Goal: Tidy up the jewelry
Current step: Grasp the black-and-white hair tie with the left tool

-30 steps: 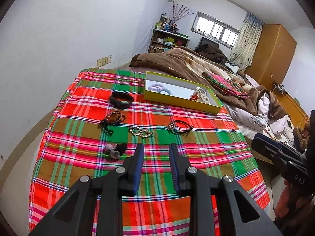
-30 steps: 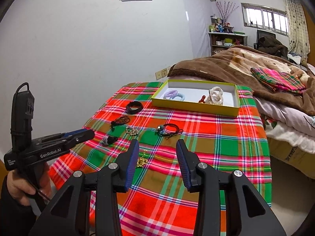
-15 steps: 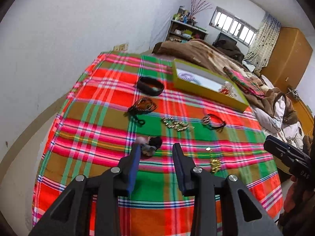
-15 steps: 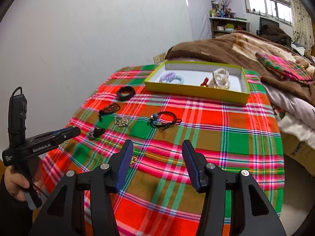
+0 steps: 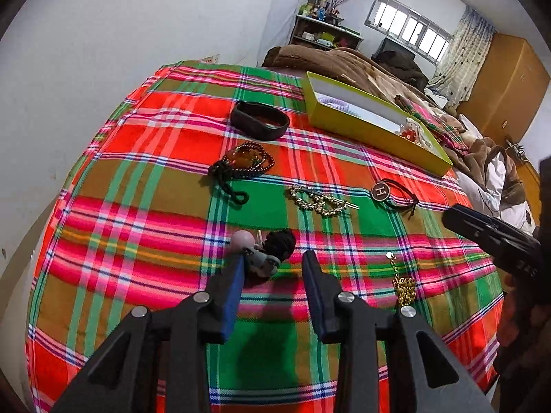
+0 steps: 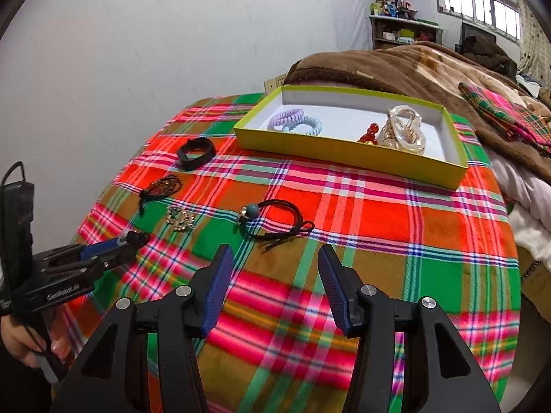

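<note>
On the plaid cloth [image 5: 144, 179] lie a black pom-pom hair tie with pink and grey beads [image 5: 272, 247], a dark bead bracelet [image 5: 242, 161], a black band [image 5: 260, 124], a gold chain piece [image 5: 320, 201], a black hair tie with a round "H" charm [image 5: 392, 194] and a gold chain [image 5: 404, 285]. My left gripper [image 5: 273, 263] is open, its tips around the pom-pom tie. My right gripper [image 6: 273, 261] is open and empty, just short of the black hair tie [image 6: 275, 220]. The yellow-green box [image 6: 344, 144] holds spiral hair ties, red beads and a clear bracelet.
A white wall runs along the left. A bed with a brown blanket [image 6: 413, 65] lies behind the box. The cloth's right edge drops off toward bedding [image 6: 527, 199]. A shelf [image 5: 323, 34] and a wooden wardrobe [image 5: 506, 79] stand far back.
My left gripper has moved forward and down until its tips flank the pom-pom tie. My right gripper has moved forward toward the black hair tie and opened wider.
</note>
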`<control>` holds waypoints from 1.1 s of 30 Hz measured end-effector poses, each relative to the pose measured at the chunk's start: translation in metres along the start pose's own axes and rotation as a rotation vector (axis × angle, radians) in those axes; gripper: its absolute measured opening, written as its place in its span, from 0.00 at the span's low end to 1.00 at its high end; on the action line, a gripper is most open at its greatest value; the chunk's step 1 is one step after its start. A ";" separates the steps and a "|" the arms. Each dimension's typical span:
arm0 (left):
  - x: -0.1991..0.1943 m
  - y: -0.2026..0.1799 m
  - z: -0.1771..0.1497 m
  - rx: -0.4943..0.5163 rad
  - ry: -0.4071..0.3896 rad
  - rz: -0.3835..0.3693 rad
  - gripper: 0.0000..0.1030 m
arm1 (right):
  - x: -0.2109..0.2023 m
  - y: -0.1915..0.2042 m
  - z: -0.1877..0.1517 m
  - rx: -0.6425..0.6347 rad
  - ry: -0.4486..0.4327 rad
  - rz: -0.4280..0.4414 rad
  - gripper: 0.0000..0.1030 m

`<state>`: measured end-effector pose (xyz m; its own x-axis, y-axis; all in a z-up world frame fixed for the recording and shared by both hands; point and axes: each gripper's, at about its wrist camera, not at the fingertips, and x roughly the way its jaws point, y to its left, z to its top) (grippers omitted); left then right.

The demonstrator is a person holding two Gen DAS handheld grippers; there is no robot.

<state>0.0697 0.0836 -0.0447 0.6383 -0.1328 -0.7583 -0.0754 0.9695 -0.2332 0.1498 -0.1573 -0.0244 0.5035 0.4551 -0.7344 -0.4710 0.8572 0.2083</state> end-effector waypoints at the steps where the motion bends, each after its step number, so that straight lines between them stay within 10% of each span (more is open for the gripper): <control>1: 0.000 0.000 0.000 -0.001 0.000 -0.002 0.22 | 0.002 0.000 0.001 -0.002 0.002 0.000 0.51; 24: -0.028 0.009 0.017 -0.031 -0.115 -0.080 0.21 | 0.051 -0.003 0.026 -0.042 0.093 -0.005 0.50; 30: -0.026 0.010 0.017 -0.041 -0.108 -0.089 0.21 | 0.054 -0.003 0.021 -0.044 0.094 -0.096 0.05; 33: -0.025 0.010 0.018 -0.041 -0.105 -0.087 0.21 | 0.052 -0.005 0.020 -0.040 0.097 -0.099 0.04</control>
<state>0.0671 0.1008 -0.0172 0.7205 -0.1916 -0.6665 -0.0457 0.9459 -0.3213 0.1928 -0.1334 -0.0505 0.4777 0.3419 -0.8093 -0.4519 0.8856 0.1073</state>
